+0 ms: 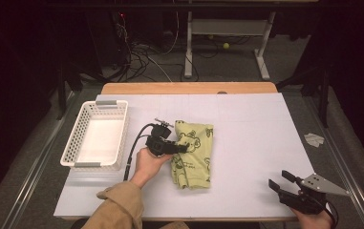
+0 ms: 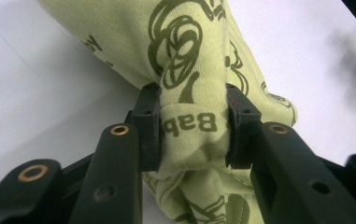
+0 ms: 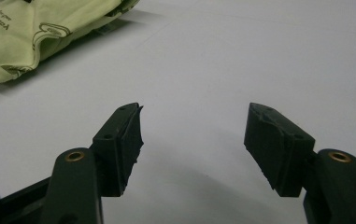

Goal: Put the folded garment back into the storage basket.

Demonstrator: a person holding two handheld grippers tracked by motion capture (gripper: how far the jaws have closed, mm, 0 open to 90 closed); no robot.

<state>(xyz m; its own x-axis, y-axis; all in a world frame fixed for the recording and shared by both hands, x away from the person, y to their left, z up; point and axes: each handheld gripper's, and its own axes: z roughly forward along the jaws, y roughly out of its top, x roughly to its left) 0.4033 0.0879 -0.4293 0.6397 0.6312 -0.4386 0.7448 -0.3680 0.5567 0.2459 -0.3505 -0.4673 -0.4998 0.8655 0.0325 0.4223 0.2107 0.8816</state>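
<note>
A pale green cloth [image 1: 194,155] with dark green printed drawings lies bunched at the middle of the white table top. My left gripper [image 1: 183,147] reaches in from the cloth's left side and is shut on a fold of it. In the left gripper view both pads press the green cloth [image 2: 189,60] between them, with printed letters on the pinched fold. My right gripper [image 1: 280,181] rests near the front right corner of the table, open, with nothing between its fingers. In the right gripper view the cloth [image 3: 35,28] lies far off at the upper left.
A white perforated basket [image 1: 95,136] stands at the left of the table, with nothing in it. The white sheet [image 1: 246,143] covers a wooden table whose far edge shows. Cables and a table frame stand on the floor beyond. A grey scrap [image 1: 314,139] lies off the right edge.
</note>
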